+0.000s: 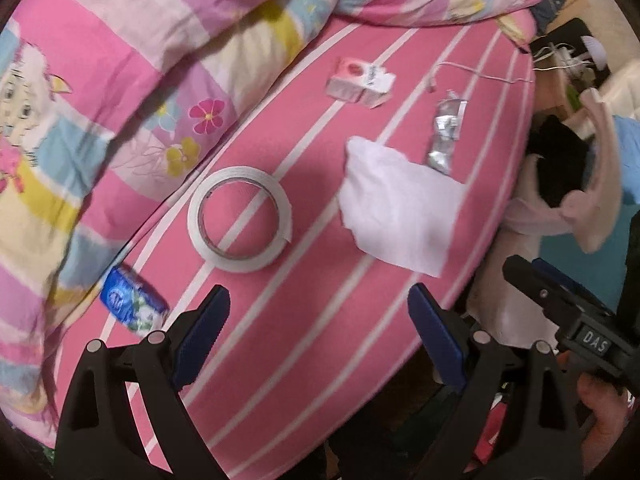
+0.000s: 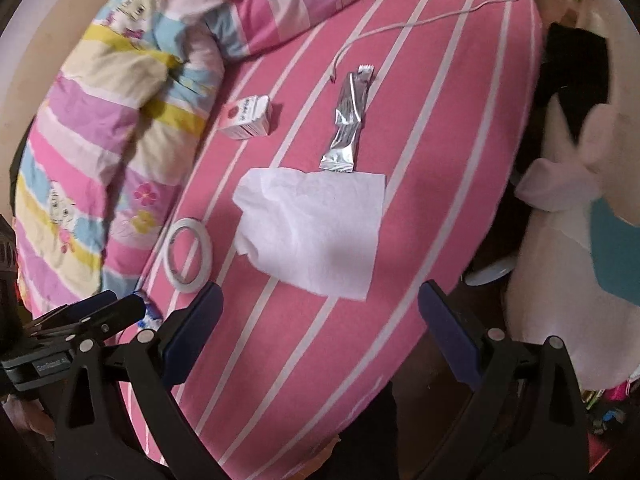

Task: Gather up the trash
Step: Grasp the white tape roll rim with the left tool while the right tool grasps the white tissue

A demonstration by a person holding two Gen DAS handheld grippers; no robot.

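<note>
From the left wrist we look steeply down on the bed (image 1: 304, 360), its pink sheet striped in white. Our left gripper (image 1: 320, 312) hangs over the near edge with its jaws spread wide and nothing between them, so it is released and, we judge, lined up for a first pick. The trash lies loose in the middle of the sheet: a white tissue (image 1: 400, 208) lying flat towards the right edge, and a crumpled silver wrapper (image 1: 444, 132) just beyond it. The wrapper's long axis runs from the near edge towards the far one, roughly along the stripes. A small pink carton (image 1: 360, 80) lies further back, a tape roll (image 1: 240, 220) lies flat to the left of the tissue, and a blue packet (image 1: 134, 306) is tucked against the rumpled quilt (image 1: 120, 80) along the left side. The other gripper shows at the right, past the bed's edge.

From the right wrist, our right gripper (image 2: 320, 312) is likewise slack and empty, its jaws framing the sheet just short of the tissue (image 2: 312, 228), which we take as its likely target. The silver wrapper (image 2: 348, 120) lies at the tissue's far edge, possibly touching it, its long axis pointing away from us, its crimped end furthest off. The pink carton (image 2: 248, 116) rests on its side near the quilt (image 2: 100, 120), and the tape roll (image 2: 188, 254) lies near the bed's left side. A thin white cable (image 2: 420, 20) trails towards the far right corner. A pale bag with a dark opening (image 2: 576, 92) hangs beside the right edge, perhaps meant for the trash.
</note>
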